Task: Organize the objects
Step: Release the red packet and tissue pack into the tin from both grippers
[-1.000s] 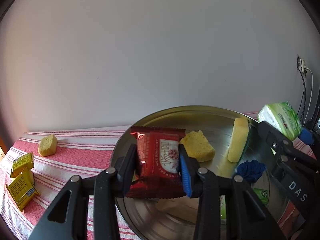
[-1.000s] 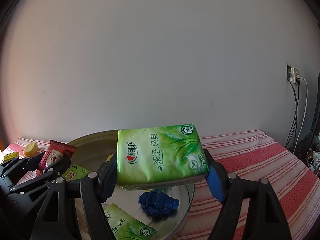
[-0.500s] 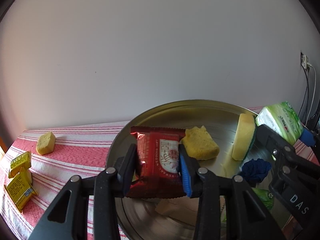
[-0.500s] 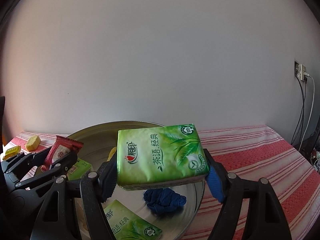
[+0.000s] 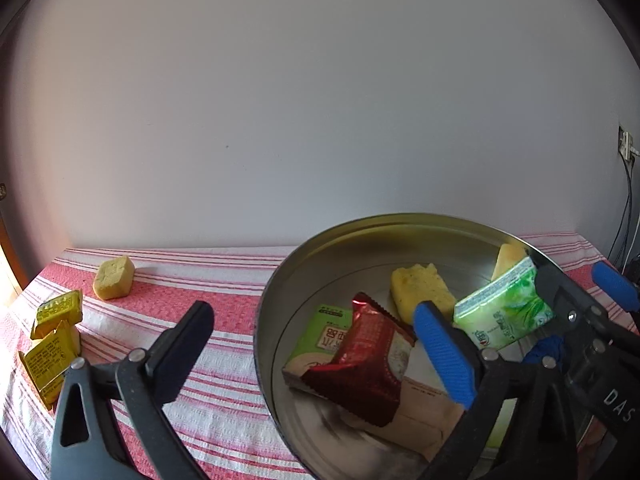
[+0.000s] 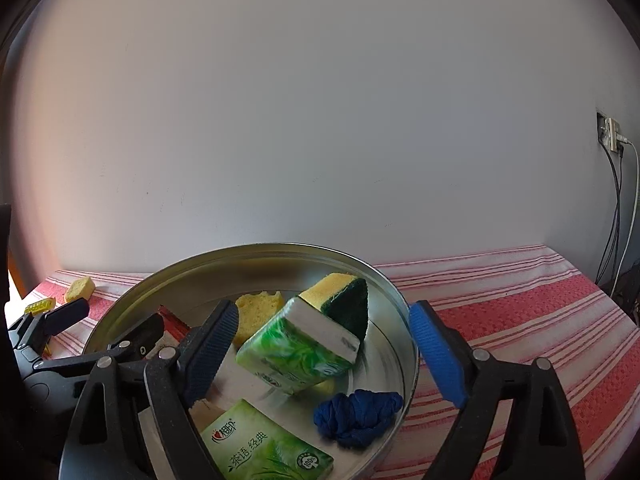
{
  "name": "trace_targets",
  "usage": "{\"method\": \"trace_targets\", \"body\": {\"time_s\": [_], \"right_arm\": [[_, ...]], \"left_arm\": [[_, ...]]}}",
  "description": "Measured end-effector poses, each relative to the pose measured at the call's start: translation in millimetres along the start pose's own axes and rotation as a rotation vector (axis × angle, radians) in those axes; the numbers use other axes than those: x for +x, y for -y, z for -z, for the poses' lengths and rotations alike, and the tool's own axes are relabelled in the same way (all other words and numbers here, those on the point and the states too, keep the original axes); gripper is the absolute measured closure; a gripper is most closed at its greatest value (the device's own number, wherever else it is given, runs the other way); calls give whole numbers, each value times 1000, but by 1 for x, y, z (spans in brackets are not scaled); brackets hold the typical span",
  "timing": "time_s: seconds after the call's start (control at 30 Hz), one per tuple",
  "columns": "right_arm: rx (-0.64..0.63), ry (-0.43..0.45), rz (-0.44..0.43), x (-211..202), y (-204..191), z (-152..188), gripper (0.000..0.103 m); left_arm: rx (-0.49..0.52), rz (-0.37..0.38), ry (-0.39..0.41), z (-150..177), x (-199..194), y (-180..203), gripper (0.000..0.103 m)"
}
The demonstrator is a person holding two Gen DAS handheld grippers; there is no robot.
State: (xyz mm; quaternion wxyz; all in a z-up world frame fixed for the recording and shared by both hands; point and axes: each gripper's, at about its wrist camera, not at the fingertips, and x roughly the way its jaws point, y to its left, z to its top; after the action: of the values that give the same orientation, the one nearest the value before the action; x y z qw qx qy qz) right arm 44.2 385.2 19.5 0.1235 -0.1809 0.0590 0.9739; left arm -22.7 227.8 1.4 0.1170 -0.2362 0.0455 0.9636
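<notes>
Left gripper (image 5: 320,344): jaws opening, spread wide, nothing pressed between the pads. Left black finger over the red-and-white striped tablecloth (image 5: 224,280); right blue-padded finger above the round shallow metal tray (image 5: 360,236).

Red foil snack packet (image 5: 370,364): released, lying tilted inside the tray, leaning on a green-and-white flat snack packet (image 5: 320,334). Beige paper sachet (image 5: 416,412) beneath both, on the tray floor.

Right gripper (image 6: 320,344): jaws opening. Green plastic-wrapped tissue pack (image 6: 296,348) between the fingers, tilted with one corner downward, blurred; near the dark left pad, clear of the blue right pad, so no longer clamped. Contact with the tray floor: cannot tell.

Further tray contents:
- second green tissue pack (image 6: 268,444), flat at the near edge;
- crumpled dark blue cloth (image 6: 356,412), near right, beside the wall;
- yellow sponge with dark green scouring face (image 6: 340,300), propped on edge at the far right;
- pale yellow porous sponge block (image 6: 256,312), far centre.

Outside the tray, far left on the tablecloth: one yellow sponge cube (image 5: 114,278); nearer, a cluster of small yellow foil-wrapped cubes (image 5: 54,336), touching one another.

Backdrop: plain white wall (image 6: 320,120), with socket and cables at far right.
</notes>
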Motion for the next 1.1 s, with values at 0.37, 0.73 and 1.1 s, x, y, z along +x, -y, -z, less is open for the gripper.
{"method": "trace_targets", "body": {"time_s": [0.37, 0.73, 1.1], "right_arm": [[72, 114, 41, -25, -3, 7, 5], [136, 210, 86, -48, 3, 8, 4], [126, 255, 98, -64, -9, 7, 4]], "left_arm": [[40, -27, 70, 3, -18, -11, 1], [59, -66, 92, 10, -29, -16, 1], [37, -96, 103, 14, -44, -34, 1]]}}
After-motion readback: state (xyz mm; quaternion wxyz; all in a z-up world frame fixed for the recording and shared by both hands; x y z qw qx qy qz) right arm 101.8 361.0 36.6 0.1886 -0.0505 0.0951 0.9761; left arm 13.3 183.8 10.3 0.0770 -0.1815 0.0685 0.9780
